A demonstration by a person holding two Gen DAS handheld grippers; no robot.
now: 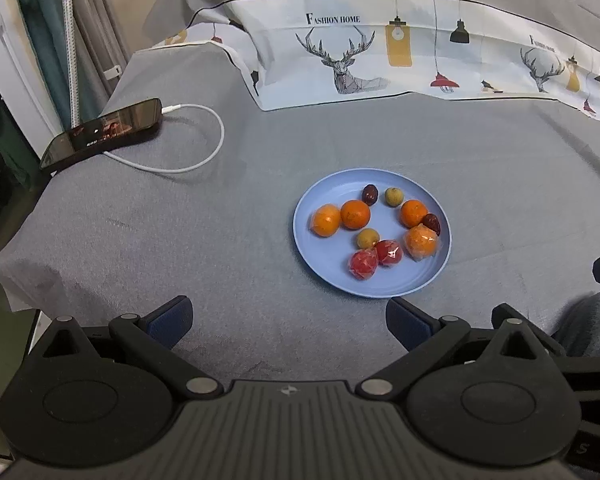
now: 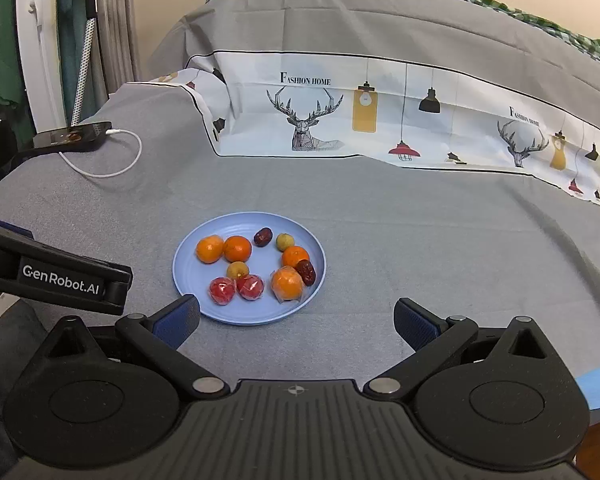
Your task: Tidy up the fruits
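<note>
Both my left gripper [image 1: 288,320] and right gripper [image 2: 296,320] hover spread wide, holding nothing. Just beyond, the round pale-blue plastic plate [image 1: 324,272] on the grey cloth [image 1: 180,240] holds all 10 fruits: 4 oranges, 2 red wrapped ones, 2 yellowish, 2 dark dates. Gathered there, loosely mixed; I judge sorting either finished or pending.

Bedside clutter, upper left
A black phone [image 1: 102,133] lies plugged into a looping white charging cable [image 1: 204,148] on grey bedding [image 1: 140,240]; a deer-print pillowcase [image 1: 380,60] sits upper centre.
</note>
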